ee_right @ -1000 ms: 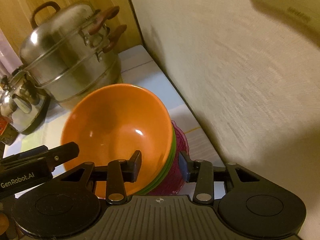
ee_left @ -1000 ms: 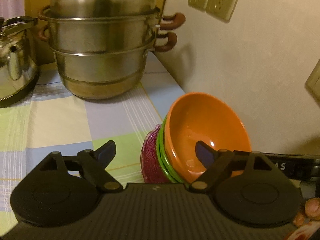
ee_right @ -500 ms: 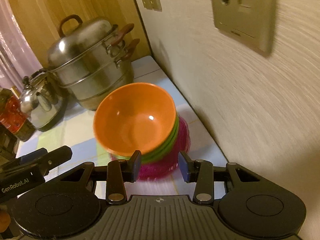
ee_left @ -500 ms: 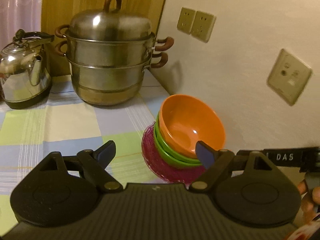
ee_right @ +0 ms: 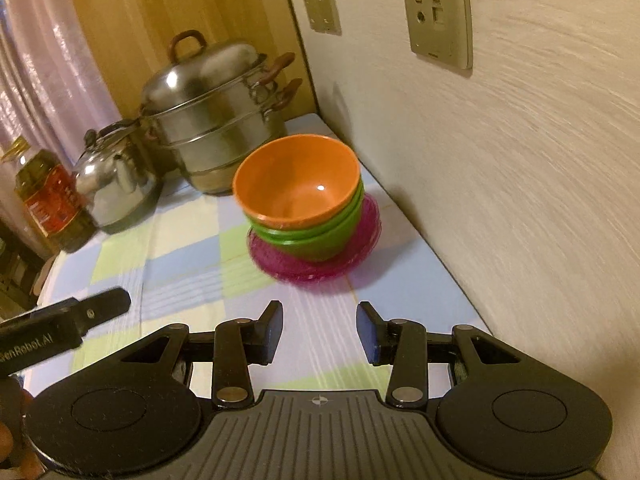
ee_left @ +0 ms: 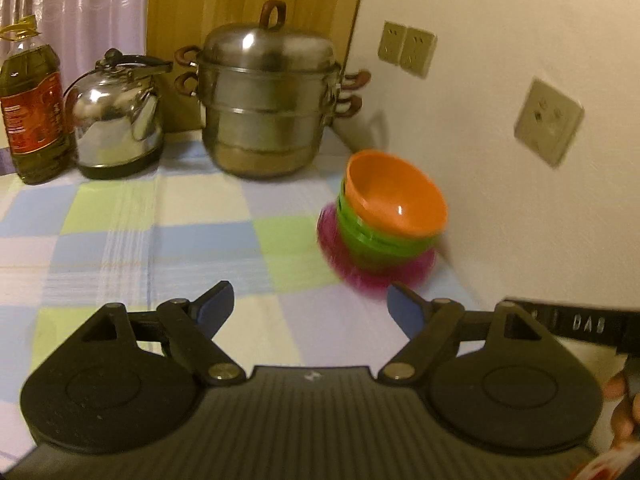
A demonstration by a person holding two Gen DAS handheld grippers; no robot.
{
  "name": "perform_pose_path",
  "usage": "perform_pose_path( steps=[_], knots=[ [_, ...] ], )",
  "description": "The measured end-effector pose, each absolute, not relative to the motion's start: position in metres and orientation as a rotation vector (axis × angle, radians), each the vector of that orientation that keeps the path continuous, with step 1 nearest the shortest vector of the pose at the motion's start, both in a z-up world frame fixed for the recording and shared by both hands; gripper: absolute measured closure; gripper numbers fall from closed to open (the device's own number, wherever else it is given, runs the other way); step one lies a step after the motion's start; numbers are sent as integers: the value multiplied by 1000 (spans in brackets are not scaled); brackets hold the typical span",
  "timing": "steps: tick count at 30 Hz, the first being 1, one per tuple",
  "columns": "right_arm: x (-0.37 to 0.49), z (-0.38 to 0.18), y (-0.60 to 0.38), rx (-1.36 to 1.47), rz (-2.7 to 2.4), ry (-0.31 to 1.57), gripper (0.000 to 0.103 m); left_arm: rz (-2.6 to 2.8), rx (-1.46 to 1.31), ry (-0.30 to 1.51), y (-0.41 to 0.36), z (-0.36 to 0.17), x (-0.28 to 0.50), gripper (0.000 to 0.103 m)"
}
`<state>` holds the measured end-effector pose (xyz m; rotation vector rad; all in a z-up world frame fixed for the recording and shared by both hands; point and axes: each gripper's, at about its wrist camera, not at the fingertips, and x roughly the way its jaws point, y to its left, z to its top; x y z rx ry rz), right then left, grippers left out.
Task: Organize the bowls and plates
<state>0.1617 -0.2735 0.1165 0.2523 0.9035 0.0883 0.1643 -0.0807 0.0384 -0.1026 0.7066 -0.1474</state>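
The left tool (ee_left: 310, 300) has its jaws spread wide with nothing between them; they have just been closing a little. Ahead of it and off to its right side, the stack of dishes stands on the surface (ee_left: 120, 220), close to the wall (ee_left: 520, 40): an orange bowl (ee_left: 394, 196) sits nested on top of green bowls (ee_left: 376, 240), and these rest on a magenta plate (ee_left: 352, 270) at the bottom. The stack is clear of both tools, touched by neither.

The right tool (ee_right: 320, 326) has its jaws partly apart, a narrower gap than the left one's, and empty. From this tool the orange bowl (ee_right: 298, 188) lies straight ahead, with the green bowls (ee_right: 316, 240) under it and the magenta plate (ee_right: 320, 268) spreading out beneath them. The left tool's finger (ee_right: 92, 310) reaches in from the right tool's left side, well short of the stack.

Farther ahead of both tools, beyond the bowls, stands a lidded steel steamer pot (ee_left: 272, 108). To its left is a shiny kettle (ee_left: 118, 120), and left of that a bottle of oil (ee_left: 32, 108). The surface carries a checked cloth in pale blue, green and cream. Wall sockets (ee_left: 406, 48) are mounted above the stack.
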Motion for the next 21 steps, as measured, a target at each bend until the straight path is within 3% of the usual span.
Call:
perform_pose_path(
  steps=[21],
  knots=[
    [63,114,-232,158,171,937,62,-53,-141,774,-75,26,54,25]
  ],
)
